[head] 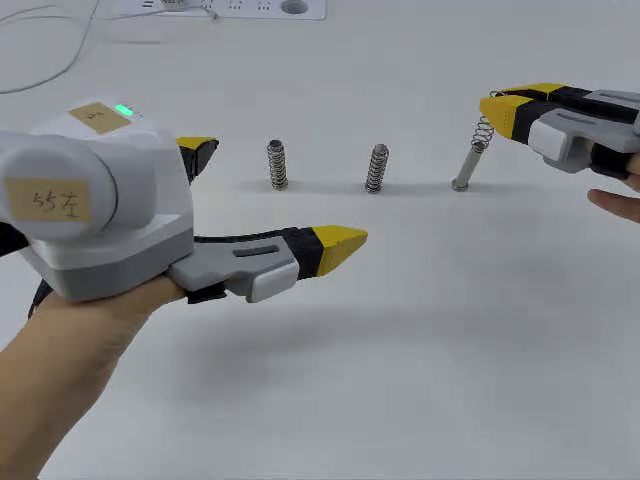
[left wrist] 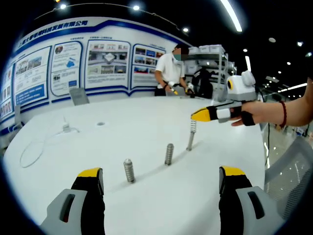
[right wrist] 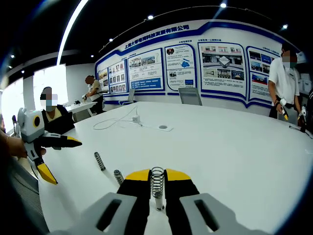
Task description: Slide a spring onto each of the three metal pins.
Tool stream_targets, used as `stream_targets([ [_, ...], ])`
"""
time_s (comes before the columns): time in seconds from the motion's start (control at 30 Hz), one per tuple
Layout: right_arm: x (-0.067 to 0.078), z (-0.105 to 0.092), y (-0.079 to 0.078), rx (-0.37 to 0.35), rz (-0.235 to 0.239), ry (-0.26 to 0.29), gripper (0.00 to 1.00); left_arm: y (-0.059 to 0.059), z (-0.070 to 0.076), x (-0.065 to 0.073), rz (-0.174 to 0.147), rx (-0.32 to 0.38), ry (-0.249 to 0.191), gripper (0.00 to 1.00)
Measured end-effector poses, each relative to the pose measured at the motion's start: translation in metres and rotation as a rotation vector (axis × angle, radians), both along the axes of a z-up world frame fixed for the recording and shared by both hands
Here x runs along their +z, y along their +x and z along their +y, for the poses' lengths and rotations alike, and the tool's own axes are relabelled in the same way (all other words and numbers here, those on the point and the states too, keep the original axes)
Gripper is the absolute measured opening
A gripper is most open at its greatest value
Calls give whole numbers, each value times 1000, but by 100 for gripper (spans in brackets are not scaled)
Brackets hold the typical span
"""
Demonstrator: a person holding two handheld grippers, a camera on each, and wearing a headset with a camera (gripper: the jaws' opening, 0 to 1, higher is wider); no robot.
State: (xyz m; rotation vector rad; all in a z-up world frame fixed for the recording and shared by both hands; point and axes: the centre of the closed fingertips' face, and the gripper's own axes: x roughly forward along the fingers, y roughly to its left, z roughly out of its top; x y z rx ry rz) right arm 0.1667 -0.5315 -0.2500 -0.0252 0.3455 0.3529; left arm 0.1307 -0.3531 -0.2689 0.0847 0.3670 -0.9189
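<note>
While my left gripper (left wrist: 161, 172) hung wide open, my right gripper (head: 492, 108) was clamped on the spring (head: 483, 133) atop the tilted third pin (head: 466, 168), which slanted down-left beneath it.

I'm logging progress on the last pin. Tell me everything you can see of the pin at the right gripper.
The rightmost pin is a slim silver metal rod with a wider flat head at its foot, resting on the white table. It leans, its top toward the right gripper. A wire spring coils round its upper part; the lower shank is bare. The gripper's yellow-tipped jaws are closed on the spring.
</note>
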Motion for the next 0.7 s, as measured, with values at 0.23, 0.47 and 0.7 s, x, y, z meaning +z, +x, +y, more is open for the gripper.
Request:
stream_targets([
  [0.23,-4,0,0,5,-1,-20,11,-1,1,-3,12,2,2,100],
  [0.47,-10,-2,-1,-2,-1,-17,11,0,2,-5,14,3,8,99],
  [0.7,-19,-2,0,-11,11,-25,11,-1,1,-5,15,1,9,98],
])
